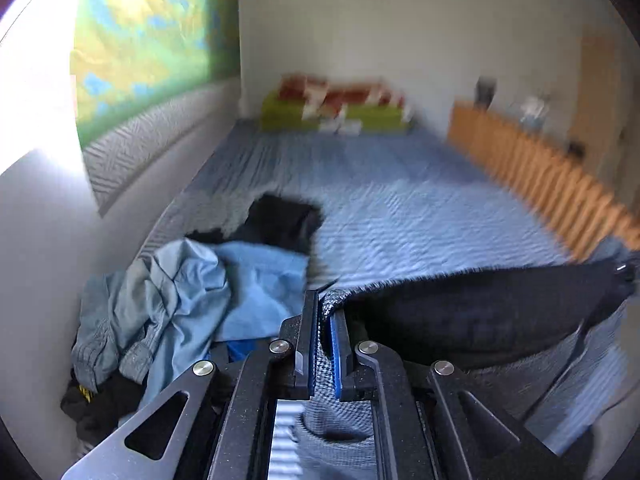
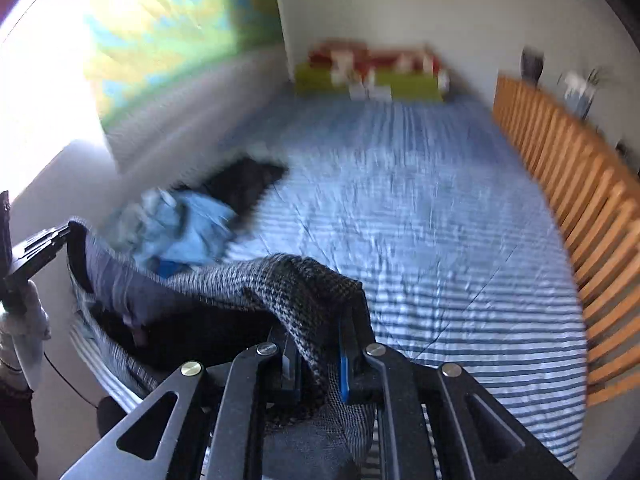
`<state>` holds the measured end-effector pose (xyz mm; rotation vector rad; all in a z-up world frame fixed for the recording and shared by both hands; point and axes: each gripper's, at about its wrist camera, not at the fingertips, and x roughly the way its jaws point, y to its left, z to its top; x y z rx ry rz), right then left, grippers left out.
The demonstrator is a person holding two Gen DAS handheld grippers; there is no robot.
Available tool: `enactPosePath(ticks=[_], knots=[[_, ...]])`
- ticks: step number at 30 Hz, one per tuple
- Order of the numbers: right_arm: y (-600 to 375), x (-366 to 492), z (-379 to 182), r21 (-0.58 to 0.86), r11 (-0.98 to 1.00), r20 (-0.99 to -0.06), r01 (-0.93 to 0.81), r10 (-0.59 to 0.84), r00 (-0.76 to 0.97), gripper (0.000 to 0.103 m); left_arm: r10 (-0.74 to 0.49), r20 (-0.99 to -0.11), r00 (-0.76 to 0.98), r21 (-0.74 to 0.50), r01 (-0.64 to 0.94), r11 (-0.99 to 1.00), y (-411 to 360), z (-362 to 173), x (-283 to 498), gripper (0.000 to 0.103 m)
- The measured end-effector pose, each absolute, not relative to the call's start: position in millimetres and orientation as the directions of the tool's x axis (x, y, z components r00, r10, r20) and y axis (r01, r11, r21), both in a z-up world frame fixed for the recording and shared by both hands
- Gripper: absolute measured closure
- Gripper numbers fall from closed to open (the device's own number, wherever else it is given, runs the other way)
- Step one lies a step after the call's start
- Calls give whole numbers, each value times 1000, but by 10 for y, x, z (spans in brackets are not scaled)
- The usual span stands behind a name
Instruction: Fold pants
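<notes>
Grey knit pants [image 1: 480,320] with a dark inside hang stretched between my two grippers above the bed. My left gripper [image 1: 325,304] is shut on one corner of the waistband, with grey cloth pinched between its pads. In the right wrist view the pants [image 2: 224,280] drape over my right gripper [image 2: 320,344], which is shut on the other corner with cloth bunched between its fingers. At the far left of that view is the left gripper [image 2: 44,244], held by a gloved hand [image 2: 24,320]. The pants' legs drop out of sight below.
A blue striped bed cover [image 2: 420,220] stretches ahead. A heap of light blue clothes [image 1: 192,292] and a black garment [image 1: 280,220] lie by the left wall. A wooden slatted rail [image 2: 580,184] runs along the right. Green and red pillows [image 1: 336,108] sit at the far end.
</notes>
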<state>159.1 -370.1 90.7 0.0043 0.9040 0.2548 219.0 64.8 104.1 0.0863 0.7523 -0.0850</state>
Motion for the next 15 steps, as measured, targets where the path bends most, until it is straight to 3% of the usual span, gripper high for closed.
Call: enactPosePath(ticks=[1, 2, 5, 8, 10, 15], knots=[[-3706, 1843, 684, 115, 969, -812, -221, 219, 541, 77, -27, -728, 685, 53, 95, 994, 581, 789, 2454, 84], [-3780, 2135, 391, 131, 977, -836, -169, 201, 511, 77, -14, -772, 635, 54, 87, 995, 543, 544, 2710, 79], [-4010, 2631, -224, 243, 968, -869, -69, 248, 427, 75, 20, -816, 577, 45, 29, 999, 511, 36, 3205, 77], [-4114, 2806, -500, 289, 956, -847, -53, 281, 451, 75, -21, -803, 596, 6, 43, 999, 522, -75, 3313, 70], [-4127, 2824, -598, 269, 961, -854, -68, 270, 444, 72, -37, -800, 598, 17, 84, 996, 534, -163, 3355, 44], [-4136, 2794, -932, 157, 975, -879, -158, 210, 429, 56, -74, -842, 534, 21, 169, 985, 691, -774, 3403, 42]])
